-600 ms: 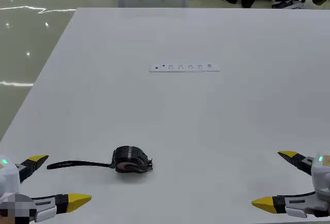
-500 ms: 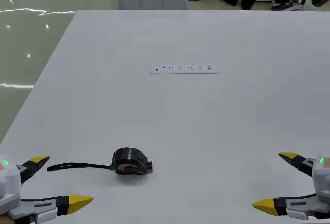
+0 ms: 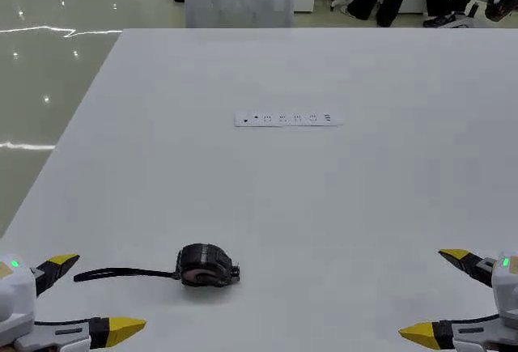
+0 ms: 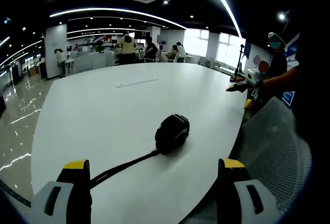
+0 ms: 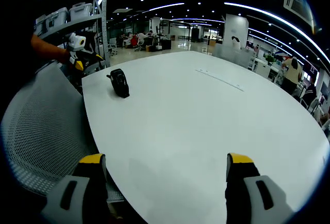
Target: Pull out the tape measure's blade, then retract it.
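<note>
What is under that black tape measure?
The tape measure lies directly on the white table; its strap trails beside it. The patch beneath its case is covered.

Only the head camera has changed: it has pitched upward, so more of the chair [image 3: 239,2] and floor beyond the far edge of the desk [image 3: 364,206] is now in frame. The tape measure [image 3: 206,265], socket strip [image 3: 288,119], left claw [image 3: 107,290] and right claw [image 3: 422,293] all sit equally lower in the picture. This is camera shift, not travel across the desk.

tape measure [image 3: 205,265]: black | table [image 3: 324,206]: white | left gripper [image 3: 101,293], right gripper [image 3: 429,294]: yellow tips, white bodies
</note>
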`<state>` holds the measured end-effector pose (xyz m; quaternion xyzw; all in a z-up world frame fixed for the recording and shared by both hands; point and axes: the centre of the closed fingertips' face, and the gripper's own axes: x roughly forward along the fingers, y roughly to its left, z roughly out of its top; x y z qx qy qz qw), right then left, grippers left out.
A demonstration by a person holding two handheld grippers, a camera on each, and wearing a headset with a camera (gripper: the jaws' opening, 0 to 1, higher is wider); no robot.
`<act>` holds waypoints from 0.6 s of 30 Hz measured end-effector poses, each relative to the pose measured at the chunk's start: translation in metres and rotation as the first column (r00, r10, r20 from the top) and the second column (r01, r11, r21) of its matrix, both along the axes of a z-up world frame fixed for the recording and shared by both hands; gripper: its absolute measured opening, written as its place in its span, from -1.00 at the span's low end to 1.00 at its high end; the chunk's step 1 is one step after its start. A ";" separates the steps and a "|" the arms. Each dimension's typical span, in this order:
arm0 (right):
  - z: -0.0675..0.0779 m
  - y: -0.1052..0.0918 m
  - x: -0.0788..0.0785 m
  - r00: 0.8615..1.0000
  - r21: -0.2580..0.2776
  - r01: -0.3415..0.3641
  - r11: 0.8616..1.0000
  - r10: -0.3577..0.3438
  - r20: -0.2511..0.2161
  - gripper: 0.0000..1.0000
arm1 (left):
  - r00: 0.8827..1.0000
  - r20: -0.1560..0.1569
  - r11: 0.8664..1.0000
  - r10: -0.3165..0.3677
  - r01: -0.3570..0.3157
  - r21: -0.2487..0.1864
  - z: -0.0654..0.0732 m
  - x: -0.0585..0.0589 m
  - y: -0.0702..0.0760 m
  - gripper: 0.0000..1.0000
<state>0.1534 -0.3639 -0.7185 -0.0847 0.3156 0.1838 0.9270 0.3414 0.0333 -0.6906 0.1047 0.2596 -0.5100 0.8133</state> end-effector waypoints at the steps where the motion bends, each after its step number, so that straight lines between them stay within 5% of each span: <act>1: 0.000 0.001 0.000 1.000 0.000 -0.003 1.000 0.003 0.001 0.97 | 1.000 0.000 1.000 0.001 -0.001 0.001 0.000 0.000 0.000 1.00; 18: 0.003 0.008 0.016 1.000 -0.007 -0.030 1.000 0.030 0.000 0.97 | 0.995 0.001 0.993 -0.098 0.097 0.063 0.003 0.004 -0.018 0.97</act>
